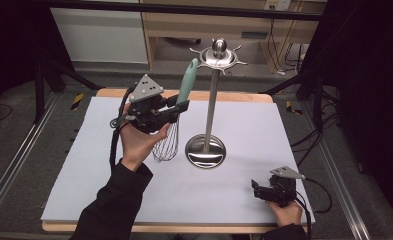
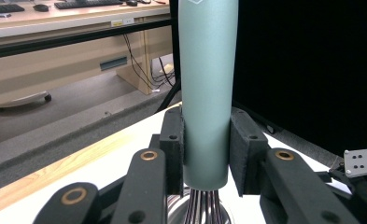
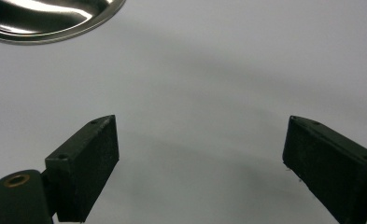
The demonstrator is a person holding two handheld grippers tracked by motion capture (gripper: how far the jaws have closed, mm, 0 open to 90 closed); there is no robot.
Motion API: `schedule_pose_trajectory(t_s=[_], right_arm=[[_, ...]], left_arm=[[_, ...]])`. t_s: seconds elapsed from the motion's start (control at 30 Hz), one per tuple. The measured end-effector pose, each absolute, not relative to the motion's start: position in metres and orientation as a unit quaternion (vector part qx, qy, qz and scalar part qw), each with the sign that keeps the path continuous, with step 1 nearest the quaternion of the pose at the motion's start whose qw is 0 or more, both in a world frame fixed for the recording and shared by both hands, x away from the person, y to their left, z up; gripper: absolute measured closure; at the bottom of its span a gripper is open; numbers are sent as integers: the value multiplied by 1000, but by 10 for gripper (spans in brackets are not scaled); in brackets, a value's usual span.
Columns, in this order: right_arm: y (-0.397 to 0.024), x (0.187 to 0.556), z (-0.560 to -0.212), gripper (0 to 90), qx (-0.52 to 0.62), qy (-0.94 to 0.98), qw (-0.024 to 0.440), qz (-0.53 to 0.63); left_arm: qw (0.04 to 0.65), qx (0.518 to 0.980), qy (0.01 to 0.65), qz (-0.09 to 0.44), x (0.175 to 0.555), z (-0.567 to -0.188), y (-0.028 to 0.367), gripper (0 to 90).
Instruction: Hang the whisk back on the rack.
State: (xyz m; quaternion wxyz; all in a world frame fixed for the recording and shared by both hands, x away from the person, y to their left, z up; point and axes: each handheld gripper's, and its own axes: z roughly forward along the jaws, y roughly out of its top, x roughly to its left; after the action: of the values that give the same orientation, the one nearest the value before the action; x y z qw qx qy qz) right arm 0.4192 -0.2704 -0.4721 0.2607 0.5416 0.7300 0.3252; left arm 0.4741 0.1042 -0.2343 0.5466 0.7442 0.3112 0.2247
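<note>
The left gripper (image 1: 180,108) is up in the air, squeezing the pale green handle of a wire whisk (image 1: 176,113). The whisk stands almost straight, wires hanging down. Just beside it, a tall shiny metal stand with a round base (image 1: 206,150) sits on the white table mat (image 1: 254,130). The right gripper (image 1: 257,189) rests low near the front edge, jaws wide apart, holding nothing.

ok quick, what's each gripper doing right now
Left gripper: shut on the whisk, gripping its green handle, wires hanging down.
Right gripper: open, holding nothing, low over the white table.
</note>
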Motion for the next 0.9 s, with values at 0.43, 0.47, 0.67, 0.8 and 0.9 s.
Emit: schedule_pose_trajectory(t_s=[0.43, 0.47, 0.67, 0.8, 0.9], right_arm=[[-270, 419, -472, 112, 542, 730, 260, 326], [-270, 419, -472, 111, 542, 730, 260, 326], [-270, 419, -472, 111, 543, 730, 259, 325], [-270, 419, -472, 110, 544, 729, 256, 327], [-270, 419, -472, 109, 544, 730, 255, 327]], left_arm=[[541, 748, 312, 223, 482, -238, 93, 691], [543, 747, 313, 221, 482, -238, 92, 691], [543, 746, 311, 227, 487, -243, 88, 691], [549, 743, 308, 226, 490, -247, 86, 690], [551, 742, 308, 224, 492, -248, 85, 690]])
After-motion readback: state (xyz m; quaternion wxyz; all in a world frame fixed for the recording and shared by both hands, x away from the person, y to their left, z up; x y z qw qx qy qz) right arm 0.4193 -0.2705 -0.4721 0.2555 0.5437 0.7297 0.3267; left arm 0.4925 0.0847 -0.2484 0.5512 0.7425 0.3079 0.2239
